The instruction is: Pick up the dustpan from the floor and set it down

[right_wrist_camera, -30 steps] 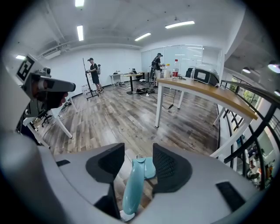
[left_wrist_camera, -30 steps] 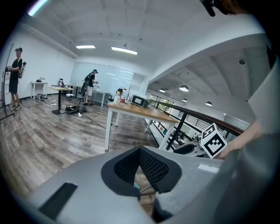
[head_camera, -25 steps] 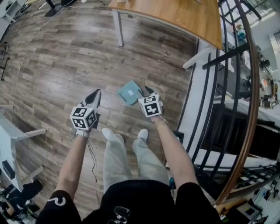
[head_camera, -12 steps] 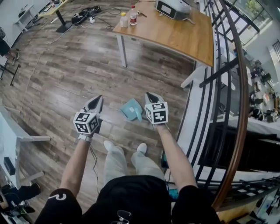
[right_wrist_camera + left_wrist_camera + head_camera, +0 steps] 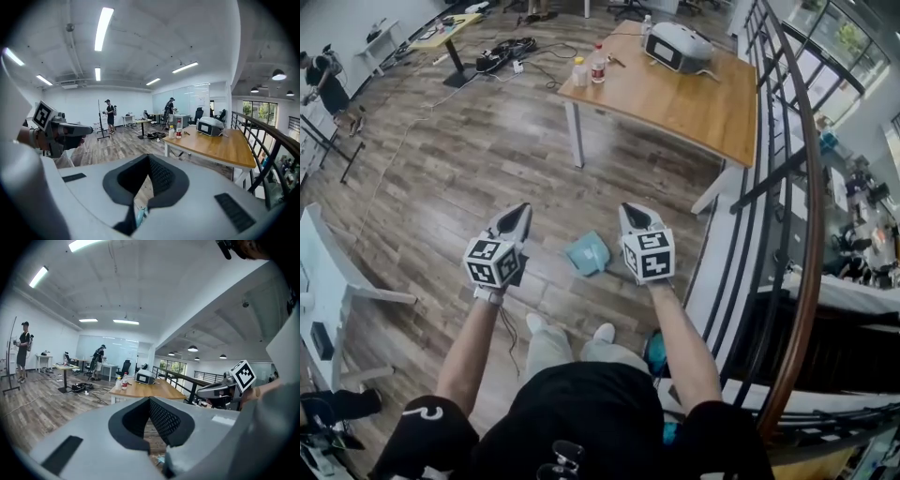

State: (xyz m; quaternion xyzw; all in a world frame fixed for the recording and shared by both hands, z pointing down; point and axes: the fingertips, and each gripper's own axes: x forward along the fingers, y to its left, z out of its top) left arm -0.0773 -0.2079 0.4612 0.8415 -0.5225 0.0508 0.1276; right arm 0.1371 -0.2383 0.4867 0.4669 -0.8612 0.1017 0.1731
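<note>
Now your right claw (image 5: pixel 630 210) is clamped tight on the teal dustpan (image 5: pixel 586 253). In the right gripper view a sliver of teal plastic sits pinched low down between the two dark pads, which meet above it. In the head view the dustpan hangs just beside that claw, on the side toward your left hand. It is clear of the wood-plank floor (image 5: pixel 441 197) and shows a little ahead of your white shoes (image 5: pixel 536 323).

Your left claw (image 5: pixel 519 210) is closed as well, its pads drawn together with nothing between them. In the left gripper view only a thin slit shows under the pads, with a bit of floor and a speck of teal behind it.

You hold both claws side by side, well apart from each other, pointing ahead and slightly downward. Each one's marker cube (image 5: pixel 492 262) is turned up toward the head camera.

Ahead and to your right stands the wooden counter (image 5: pixel 703 108), close beside the black railing (image 5: pixel 806 197). Two bottles (image 5: pixel 579 71) stand near its left end, and a grey-white machine (image 5: pixel 679 45) sits further back on it. The dustpan is well short of the counter and touches nothing but your right claw.
</note>
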